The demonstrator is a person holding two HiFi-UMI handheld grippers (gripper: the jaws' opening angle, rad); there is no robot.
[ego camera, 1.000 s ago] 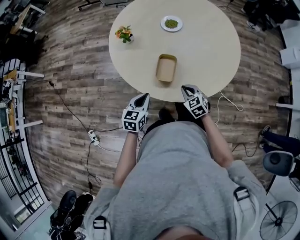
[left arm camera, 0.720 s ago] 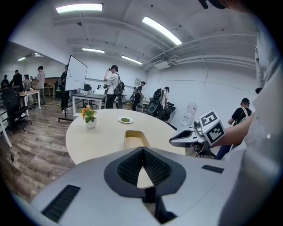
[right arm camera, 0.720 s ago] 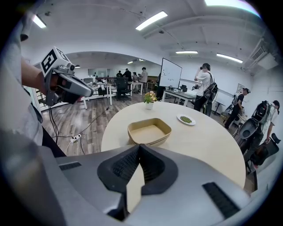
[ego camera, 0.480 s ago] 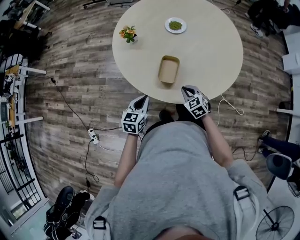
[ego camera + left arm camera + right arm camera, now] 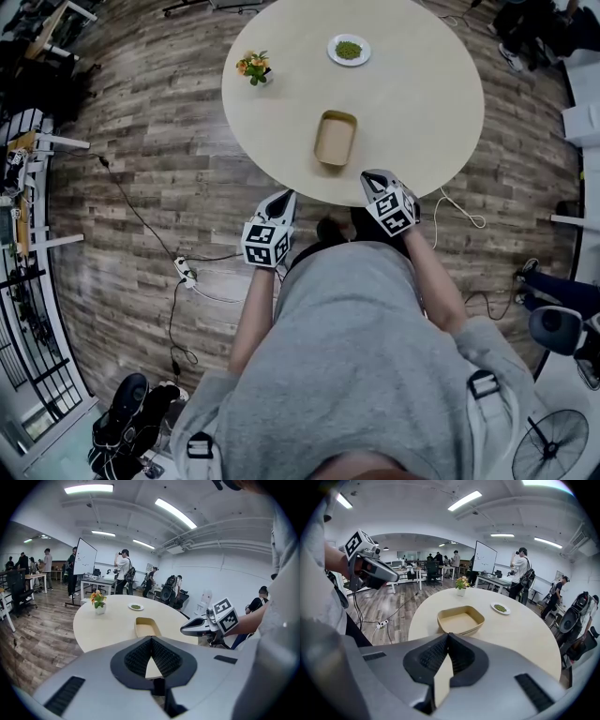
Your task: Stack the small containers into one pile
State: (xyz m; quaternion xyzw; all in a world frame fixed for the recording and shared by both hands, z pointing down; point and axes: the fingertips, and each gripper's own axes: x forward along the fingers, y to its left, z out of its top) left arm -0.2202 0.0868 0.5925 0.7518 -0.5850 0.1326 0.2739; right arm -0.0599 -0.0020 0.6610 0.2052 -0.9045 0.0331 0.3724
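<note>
Change: hardly any. Both claws stay where they were half a second ago, held just off the counter's near edge in front of the person's body. The container has not shifted on the counter.
Left claw [image 5: 287,195]: pressed together with nothing between the jaws. Its own view shows the pads meeting at the tip [image 5: 151,639]. It sits off the near edge, to the left of the container.
Right claw [image 5: 373,176]: also pinched together and holding nothing [image 5: 447,635]. Its tip sits right at the near edge, just right of the container.
Container [image 5: 335,138]: a tan, rounded rectangle, upright near the near edge, between the two claws and apart from both. Only its bare tan floor shows inside [image 5: 460,619]. A second rim line runs just under the top rim, and I cannot tell whether that is one piece or several nested.
Plate [image 5: 349,50]: white, toward the far edge, holding a small heap of something green.
Flowers [image 5: 251,67]: orange blooms in a small white pot at the far left edge.
Counter [image 5: 422,103]: round with a pale top.
</note>
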